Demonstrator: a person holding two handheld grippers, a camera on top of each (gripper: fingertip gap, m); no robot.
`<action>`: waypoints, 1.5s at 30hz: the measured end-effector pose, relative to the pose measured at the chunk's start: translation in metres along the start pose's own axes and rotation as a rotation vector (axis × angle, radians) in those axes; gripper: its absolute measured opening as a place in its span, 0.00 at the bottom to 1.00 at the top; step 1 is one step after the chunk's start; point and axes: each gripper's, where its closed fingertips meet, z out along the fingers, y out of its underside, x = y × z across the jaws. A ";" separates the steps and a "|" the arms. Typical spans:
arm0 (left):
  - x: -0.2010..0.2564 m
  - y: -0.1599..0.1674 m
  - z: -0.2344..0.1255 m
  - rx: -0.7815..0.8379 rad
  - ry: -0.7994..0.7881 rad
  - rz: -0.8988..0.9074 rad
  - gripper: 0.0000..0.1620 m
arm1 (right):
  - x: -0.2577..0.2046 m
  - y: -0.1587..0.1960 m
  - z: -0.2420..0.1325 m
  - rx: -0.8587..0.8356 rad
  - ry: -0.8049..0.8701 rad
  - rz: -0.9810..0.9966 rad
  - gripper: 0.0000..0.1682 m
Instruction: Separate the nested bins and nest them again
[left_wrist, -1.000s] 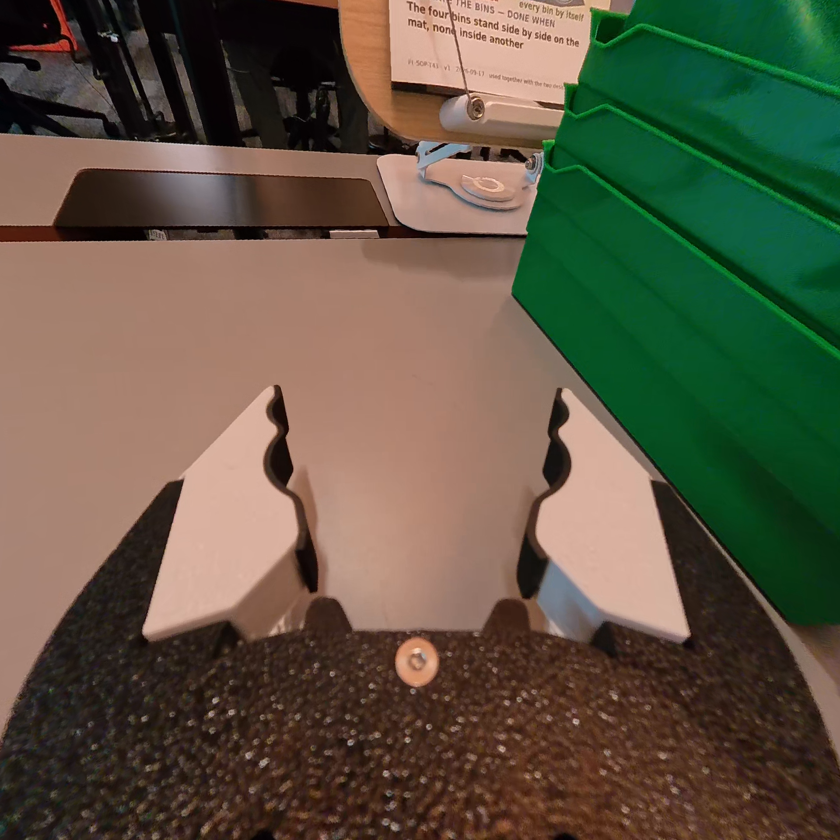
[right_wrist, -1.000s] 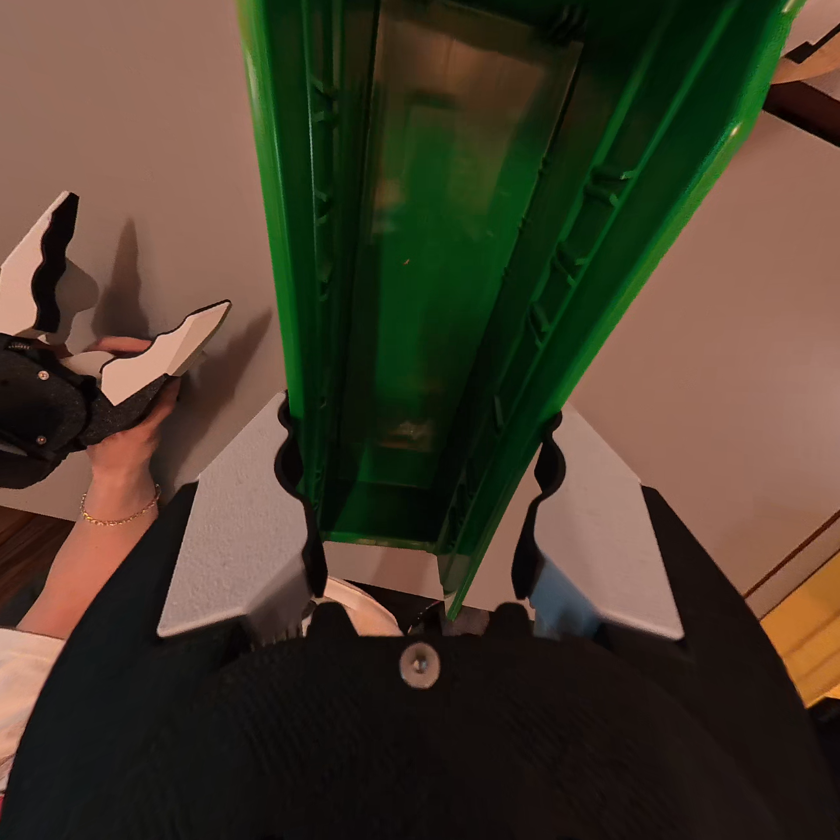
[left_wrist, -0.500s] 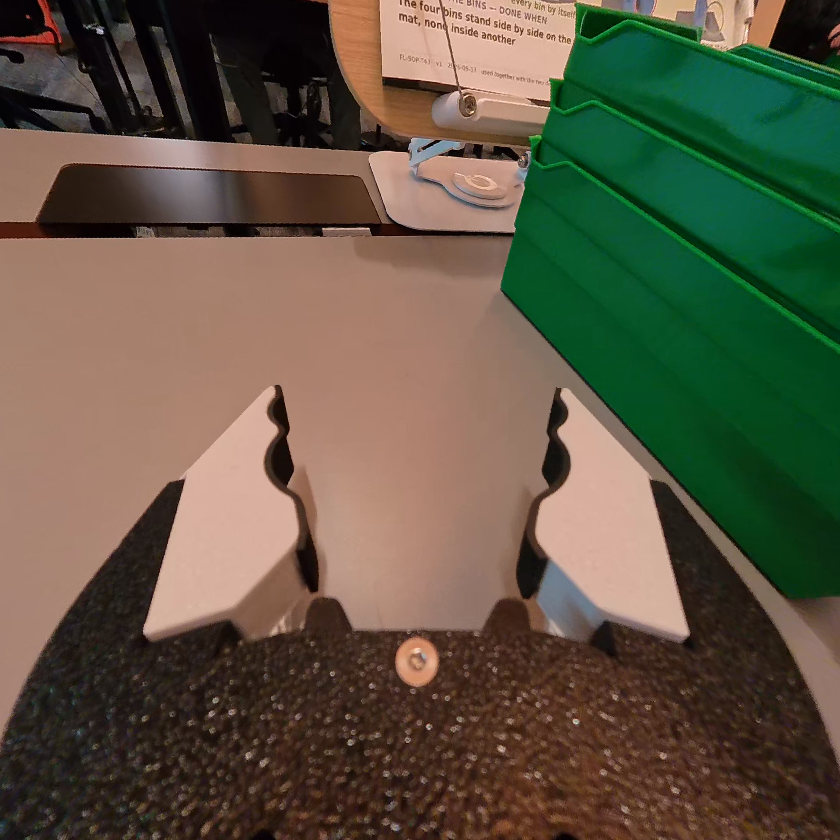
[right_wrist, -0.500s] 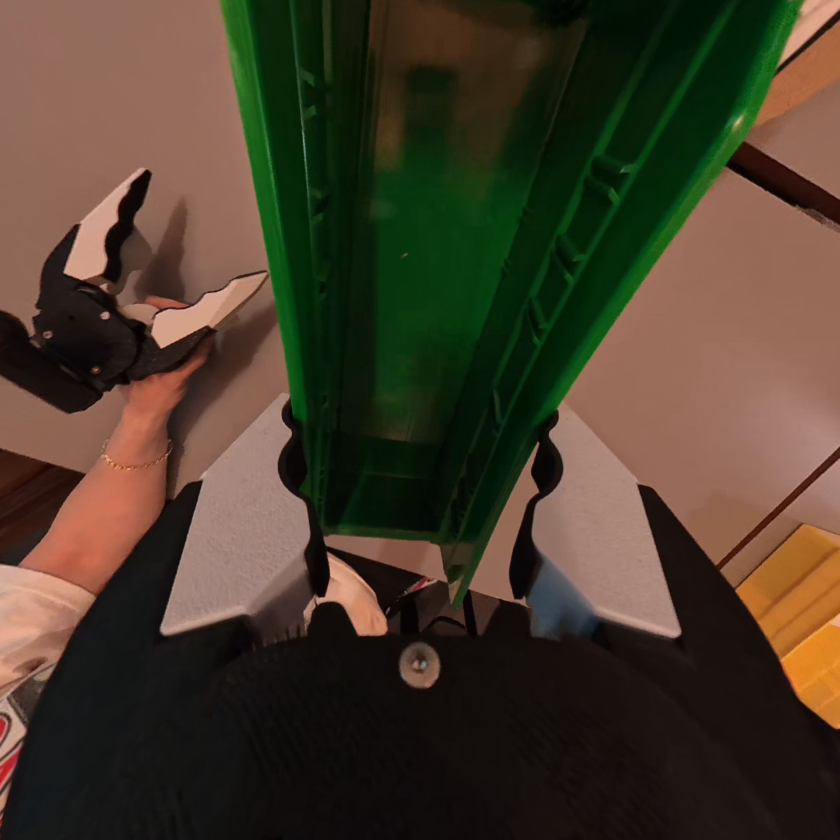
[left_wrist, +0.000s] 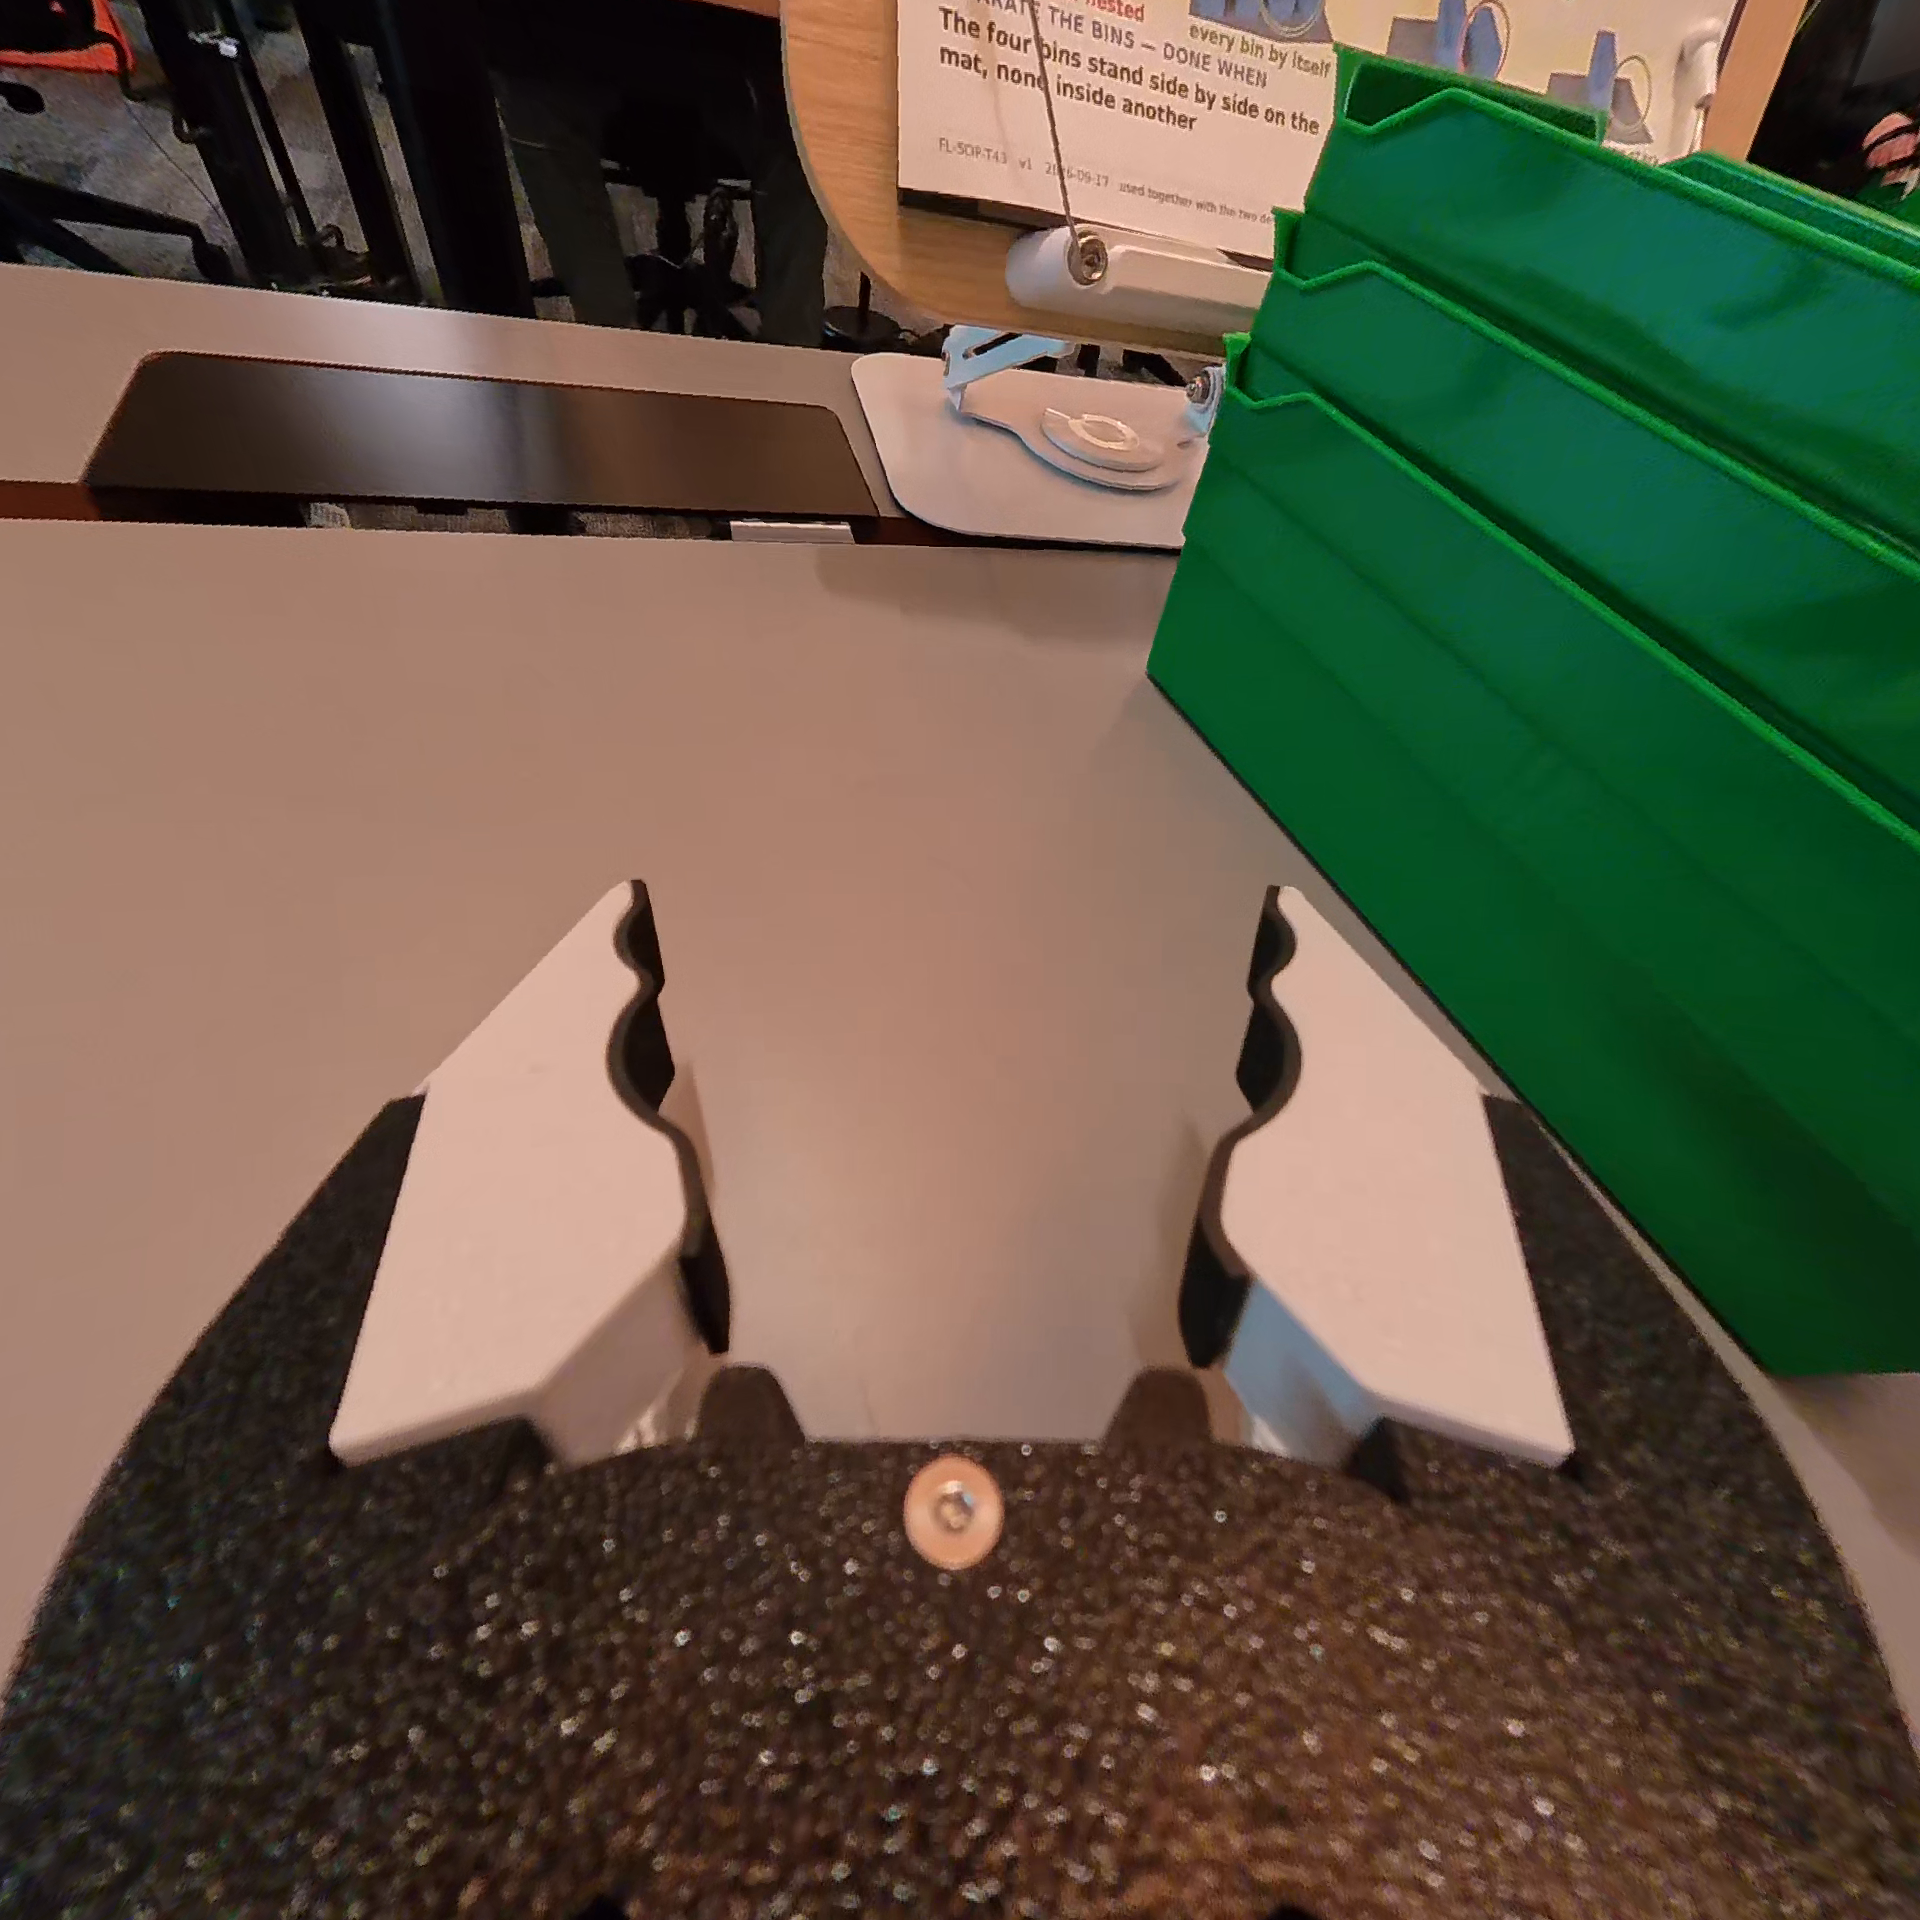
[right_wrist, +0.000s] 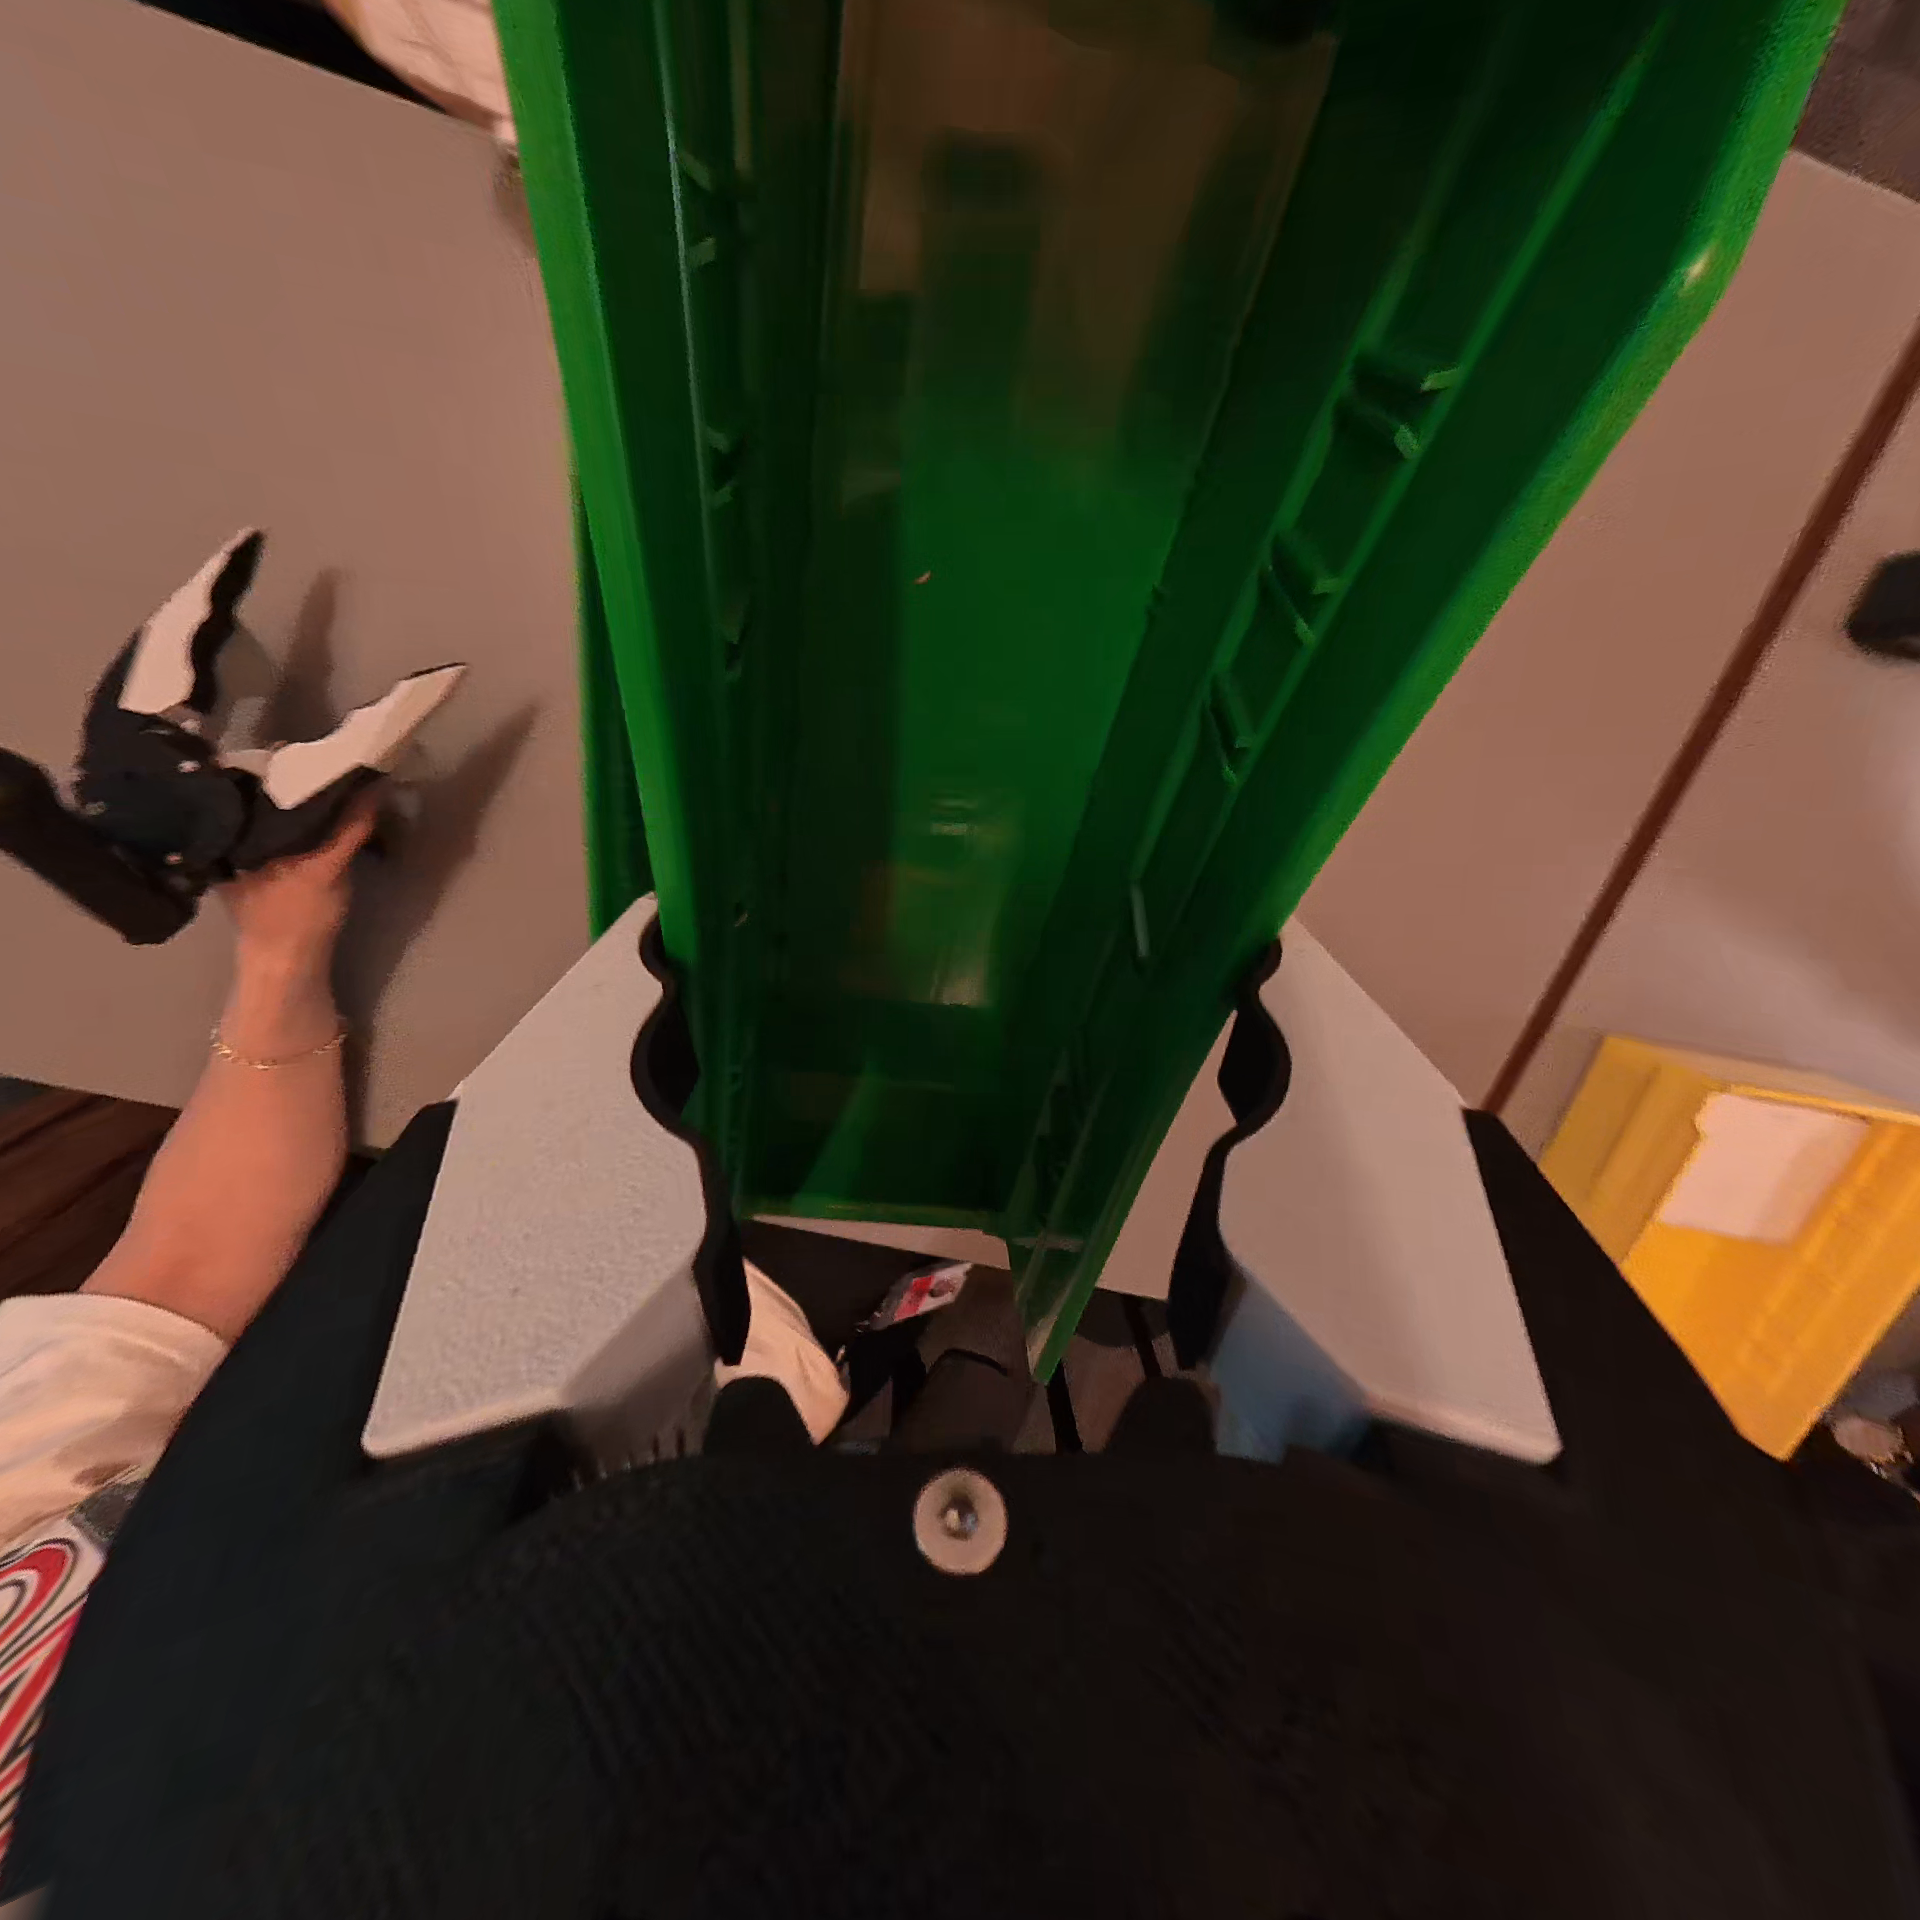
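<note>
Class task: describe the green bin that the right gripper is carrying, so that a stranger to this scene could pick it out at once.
Start at the grey table, where a stack of nested green bins stands at its right. The bin meant is the long green one between the right gripper fingers. Unlike the stacked ones, it is single.

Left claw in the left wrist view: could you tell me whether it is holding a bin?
No, the left claw is open with only bare table between its fingers; the green bins stand beside it.
</note>
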 end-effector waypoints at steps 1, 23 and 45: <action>0.000 0.000 0.000 0.001 -0.002 0.002 0.68 | 0.015 0.004 -0.001 -0.005 0.015 0.017 0.62; 0.009 0.004 0.002 -0.021 0.003 0.045 0.66 | 0.235 0.141 0.187 -0.410 -0.015 0.234 0.60; 0.012 0.007 0.004 -0.037 0.005 0.075 0.63 | 0.264 0.118 0.276 -0.419 -0.031 0.163 0.63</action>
